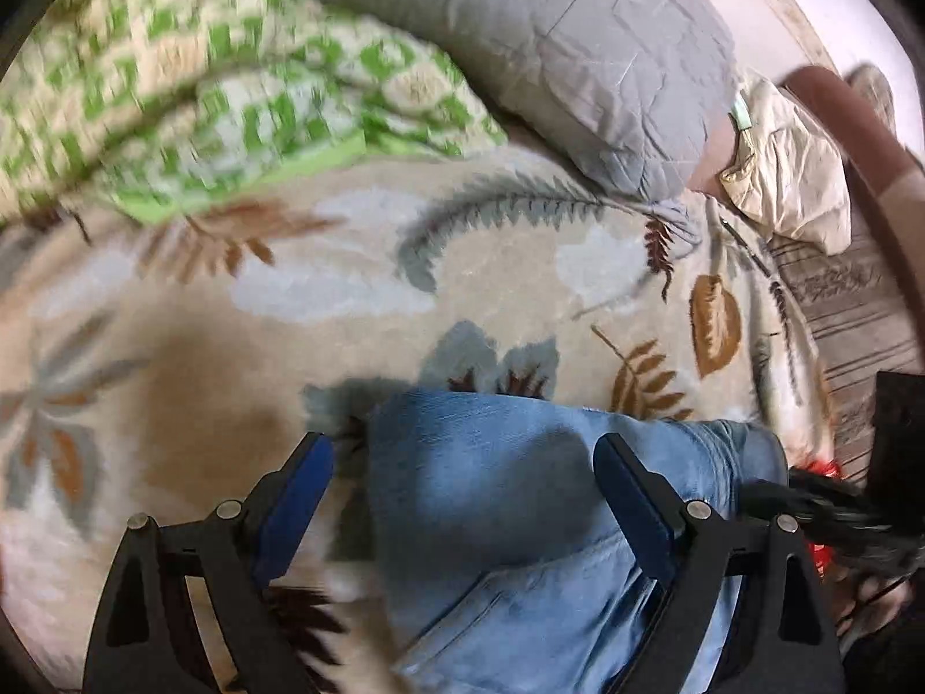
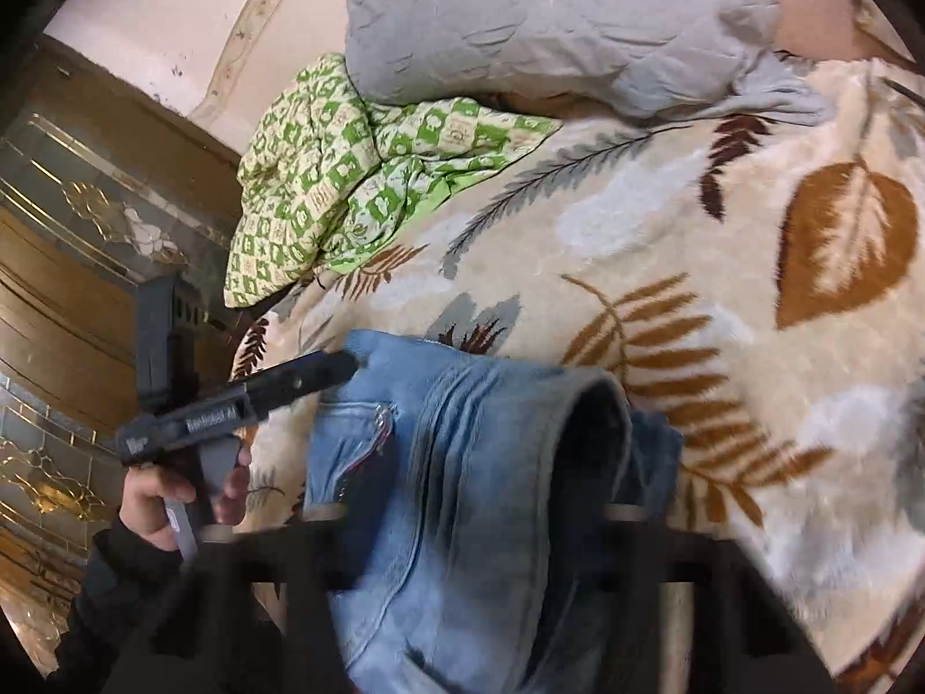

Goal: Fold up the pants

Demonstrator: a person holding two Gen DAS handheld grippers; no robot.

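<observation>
Jeans (image 1: 509, 520) at 6 o'clock: heavy, limp denim; I'd pinch the waistband. Left gripper (image 1: 462, 457) spread wide; right gripper's (image 2: 462, 520) jaws blurred, can't tell.

A bed covered by a cream plush blanket printed with brown and grey leaves (image 2: 665, 220) carries light-blue denim pants (image 2: 462, 462) near its front edge, a green-checked quilt (image 2: 347, 173) and grey pillow (image 2: 549, 17) toward its head.

light blue jeans (image 2: 462, 462), bunched
</observation>
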